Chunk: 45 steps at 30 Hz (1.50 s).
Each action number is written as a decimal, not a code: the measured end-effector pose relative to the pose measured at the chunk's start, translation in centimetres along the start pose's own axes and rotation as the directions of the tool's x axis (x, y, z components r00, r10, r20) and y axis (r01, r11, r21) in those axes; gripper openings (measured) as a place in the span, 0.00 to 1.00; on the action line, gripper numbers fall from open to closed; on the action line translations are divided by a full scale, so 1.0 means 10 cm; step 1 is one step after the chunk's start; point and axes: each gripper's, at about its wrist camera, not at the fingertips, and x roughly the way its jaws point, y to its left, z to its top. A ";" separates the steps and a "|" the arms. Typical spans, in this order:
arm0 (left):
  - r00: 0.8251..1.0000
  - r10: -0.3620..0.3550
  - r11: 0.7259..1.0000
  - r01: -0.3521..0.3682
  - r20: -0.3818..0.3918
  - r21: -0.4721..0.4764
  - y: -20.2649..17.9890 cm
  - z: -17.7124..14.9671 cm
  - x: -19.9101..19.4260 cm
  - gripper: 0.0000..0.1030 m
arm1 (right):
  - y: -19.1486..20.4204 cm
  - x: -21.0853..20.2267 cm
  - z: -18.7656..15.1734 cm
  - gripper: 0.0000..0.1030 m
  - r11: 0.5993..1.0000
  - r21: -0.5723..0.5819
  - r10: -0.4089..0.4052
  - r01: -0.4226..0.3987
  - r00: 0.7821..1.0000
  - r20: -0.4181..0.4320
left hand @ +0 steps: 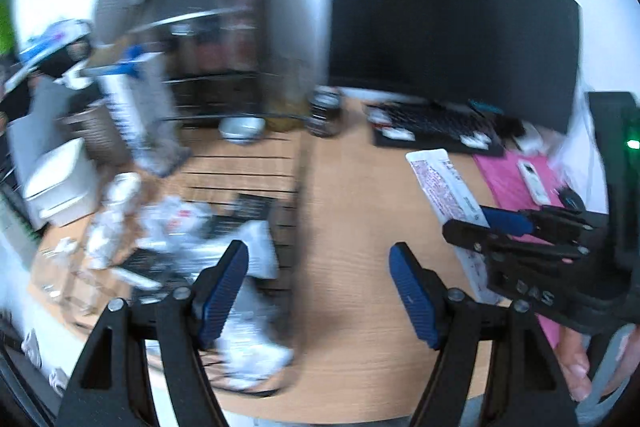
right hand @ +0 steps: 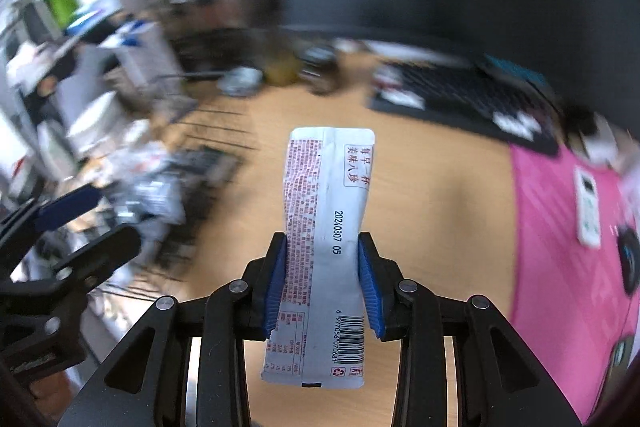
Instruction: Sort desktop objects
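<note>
A long white sachet (right hand: 328, 223) with red print, a date stamp and a barcode is pinched at its middle between the blue pads of my right gripper (right hand: 322, 279), lifted above the wooden desk (right hand: 432, 195). The same sachet (left hand: 444, 187) shows at the right of the left wrist view, held by the right gripper (left hand: 508, 223). My left gripper (left hand: 318, 291) stands open with nothing between its fingers, above the desk beside a heap of white wrappers (left hand: 248, 347). In the right wrist view the left gripper (right hand: 92, 215) sits at the far left.
A black keyboard (left hand: 436, 127) and dark monitor (left hand: 448, 15) stand at the back. A pink mat (right hand: 568, 251) with a small white remote (right hand: 587, 207) lies on the right. A wire basket (left hand: 256, 183), a dark jar (left hand: 326, 111), a bowl (left hand: 242, 129) and boxes crowd the left.
</note>
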 end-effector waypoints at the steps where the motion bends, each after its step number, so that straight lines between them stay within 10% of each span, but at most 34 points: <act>1: 1.000 0.030 0.999 -0.030 0.003 -0.025 0.16 -0.01 -0.04 0.76 | 0.16 0.00 0.06 0.34 0.999 -0.023 0.024 -0.024 1.000 0.004; 9: 0.986 0.153 0.961 -0.163 -0.063 -0.222 1.27 -0.21 -0.16 0.76 | 1.33 0.40 0.37 0.34 0.971 -0.169 0.162 -0.170 0.985 -0.063; 17: 0.981 0.175 0.944 -0.191 -0.081 -0.270 1.56 -0.42 -0.26 0.76 | 1.82 0.86 0.38 0.34 0.959 -0.207 0.168 -0.193 0.977 -0.134; 33: 0.985 0.162 0.946 -0.173 -0.061 -0.276 1.24 -0.41 -0.32 0.76 | 1.52 0.43 0.23 0.46 0.965 -0.210 0.151 -0.155 0.988 -0.035; 45: 0.975 0.222 0.948 -0.217 -0.008 -0.234 0.59 -0.96 -0.82 0.77 | 0.87 -0.24 -0.68 0.47 0.971 -0.237 -0.007 0.030 0.995 0.095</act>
